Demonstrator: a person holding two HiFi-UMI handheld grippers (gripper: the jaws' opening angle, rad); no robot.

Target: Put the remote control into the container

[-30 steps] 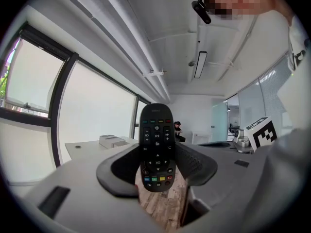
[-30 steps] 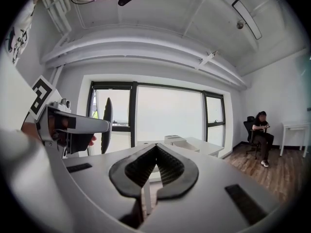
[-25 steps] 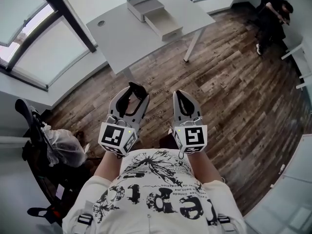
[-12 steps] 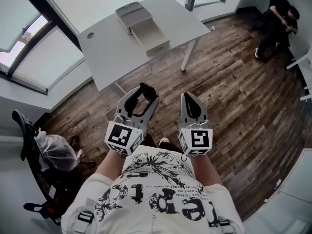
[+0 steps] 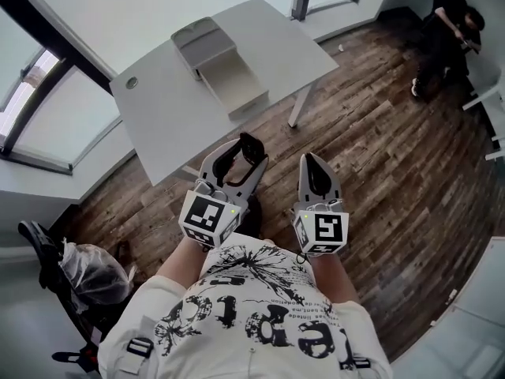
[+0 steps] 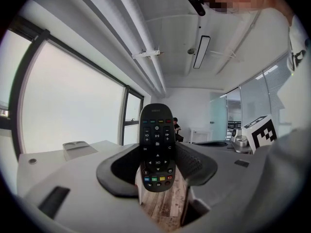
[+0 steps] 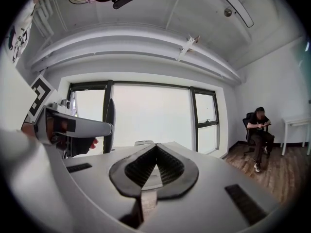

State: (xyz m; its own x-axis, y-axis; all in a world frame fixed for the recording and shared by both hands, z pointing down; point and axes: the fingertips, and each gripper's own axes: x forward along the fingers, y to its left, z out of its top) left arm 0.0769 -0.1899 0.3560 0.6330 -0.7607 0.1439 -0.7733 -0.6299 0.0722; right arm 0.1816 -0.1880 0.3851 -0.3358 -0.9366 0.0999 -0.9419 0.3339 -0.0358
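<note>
My left gripper is shut on a black remote control, which stands upright between the jaws with its buttons facing the camera. Its dark end pokes out past the jaw tips in the head view. My right gripper is shut with nothing in it, its tips meeting. Both grippers hang over the wood floor, short of the white table. The grey container lies on that table with its drawer pulled open toward me; the same container shows far off at the left.
Table legs stand just ahead of the grippers. An office chair with a plastic bag sits at the lower left. A seated person is at the far right by another white desk. Large windows line the left wall.
The view has closed in on the table, which sits lower and nearer in frame. Both grippers stay held in front of me, the remote control still in the left one.
</note>
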